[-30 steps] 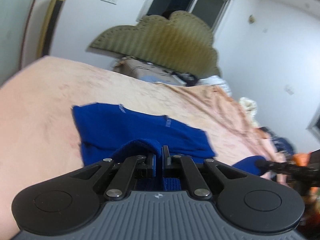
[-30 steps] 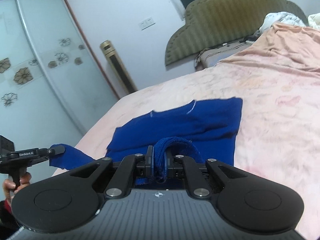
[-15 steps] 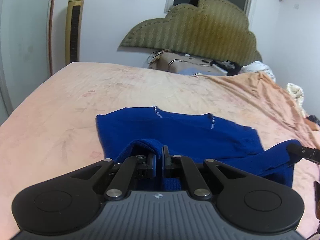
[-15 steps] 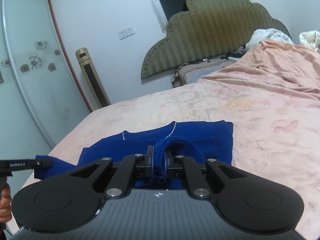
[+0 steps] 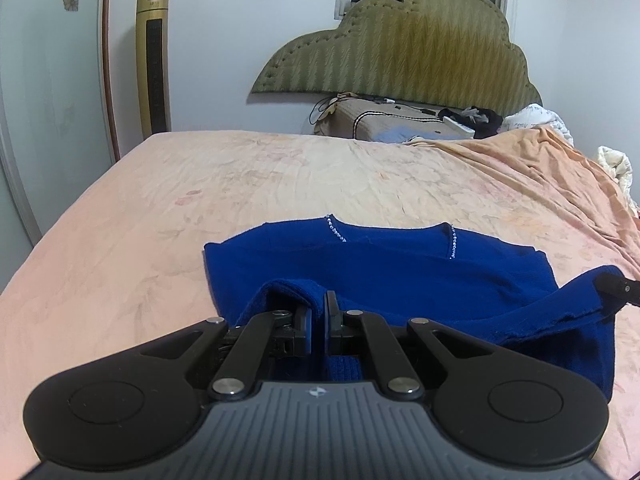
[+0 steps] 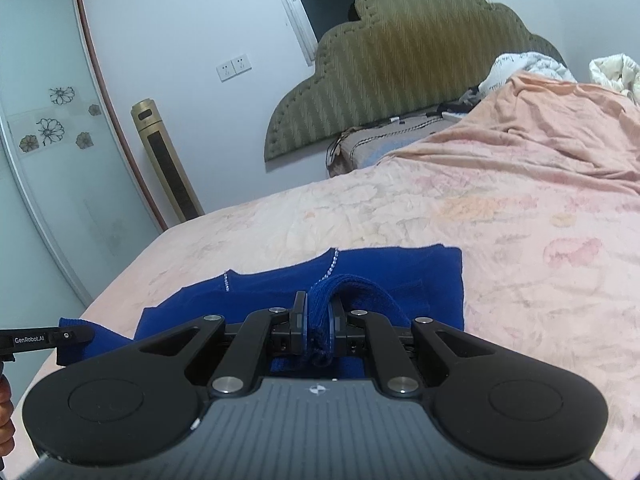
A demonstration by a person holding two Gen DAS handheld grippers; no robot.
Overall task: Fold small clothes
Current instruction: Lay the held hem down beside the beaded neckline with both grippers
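A small blue knit top (image 5: 400, 276) lies on the peach bedsheet (image 5: 280, 184), its neckline with sparkly trim (image 5: 336, 230) toward the headboard. My left gripper (image 5: 318, 322) is shut on the near left edge of the blue top, lifted into a fold. My right gripper (image 6: 318, 320) is shut on the near right edge of the blue top (image 6: 400, 276), which bunches between its pads. Each gripper's tip shows in the other view, the right one (image 5: 618, 288) at the far right and the left one (image 6: 76, 334) at the far left, both gripping blue cloth.
An olive padded headboard (image 5: 400, 48) stands at the back with a cluttered bedside stand (image 5: 392, 124) below it. A gold tower fan (image 5: 154, 60) and a glass wardrobe door (image 6: 44, 168) are at the left. Rumpled bedding (image 6: 560, 120) rises on the right. A hand (image 6: 4, 412) shows at lower left.
Both grippers, still gripping the top's near edge, carried it toward the headboard and slightly down. The left view swung and levelled, so the top now lies squarely ahead.
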